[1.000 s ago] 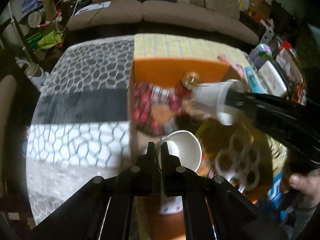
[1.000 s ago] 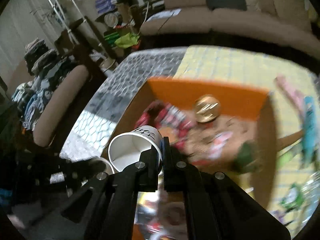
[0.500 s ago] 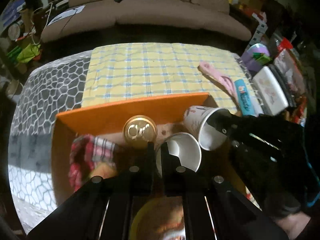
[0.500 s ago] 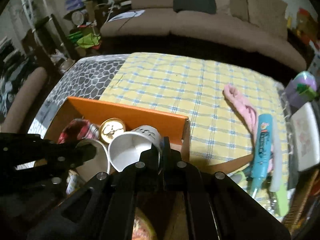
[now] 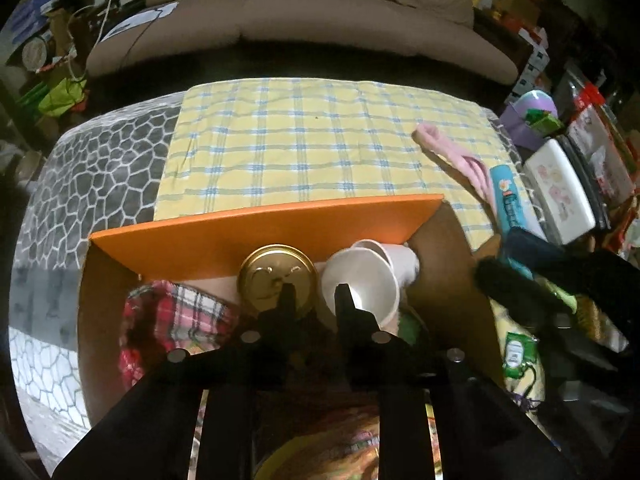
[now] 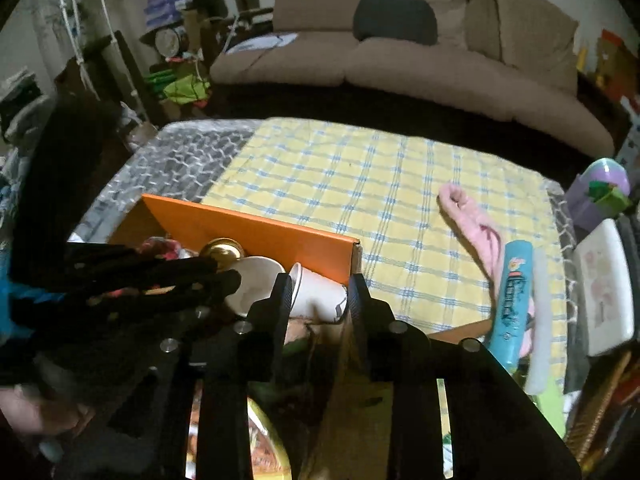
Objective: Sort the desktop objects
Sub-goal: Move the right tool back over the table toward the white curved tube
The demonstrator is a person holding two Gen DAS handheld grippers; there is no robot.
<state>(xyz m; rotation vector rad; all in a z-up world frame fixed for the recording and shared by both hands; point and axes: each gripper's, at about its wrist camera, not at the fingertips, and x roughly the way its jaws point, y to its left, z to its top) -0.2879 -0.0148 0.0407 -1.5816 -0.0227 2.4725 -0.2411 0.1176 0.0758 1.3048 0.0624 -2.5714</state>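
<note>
The orange box's (image 5: 256,236) near contents lie hidden behind the left gripper (image 5: 310,298).

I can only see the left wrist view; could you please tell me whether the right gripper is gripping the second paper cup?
Observer: No. Its jaws are opening: the right gripper straddles the second paper cup, with a gap showing on each side.
Operator: Thank you. How does that cup lie?
Observer: On its side in the corner of the orange box, with its mouth towards the other cup.
Operator: And what is behind my left gripper?
Observer: A hand shows at the lower left of the right wrist view, behind the left gripper.
</note>
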